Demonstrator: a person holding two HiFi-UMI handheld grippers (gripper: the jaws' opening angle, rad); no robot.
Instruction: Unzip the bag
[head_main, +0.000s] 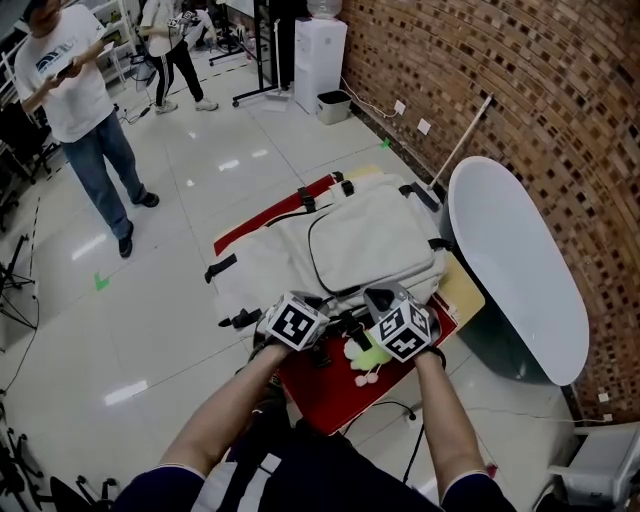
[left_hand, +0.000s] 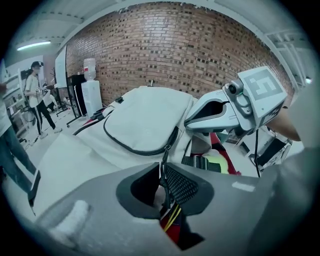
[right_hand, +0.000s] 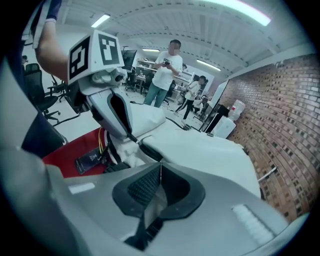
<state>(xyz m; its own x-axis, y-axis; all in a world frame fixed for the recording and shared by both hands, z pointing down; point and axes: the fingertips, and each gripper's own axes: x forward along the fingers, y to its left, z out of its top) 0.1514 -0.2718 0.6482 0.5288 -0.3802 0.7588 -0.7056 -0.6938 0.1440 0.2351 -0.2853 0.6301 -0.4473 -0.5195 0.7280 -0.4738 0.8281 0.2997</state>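
Left gripper (left_hand: 162, 175) clamps zipper pull (left_hand: 164, 159) at bag's (head_main: 350, 240) six o'clock edge; right gripper (right_hand: 159, 172) beside it, jaws closed

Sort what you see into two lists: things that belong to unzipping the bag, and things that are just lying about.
Belongs to the job:
cream fabric backpack; its black cord zipper pull, pinched in the left gripper; right gripper, jaws shut.

Just lying about:
yellow-green plush toy; white oval board by the brick wall; white water dispenser.
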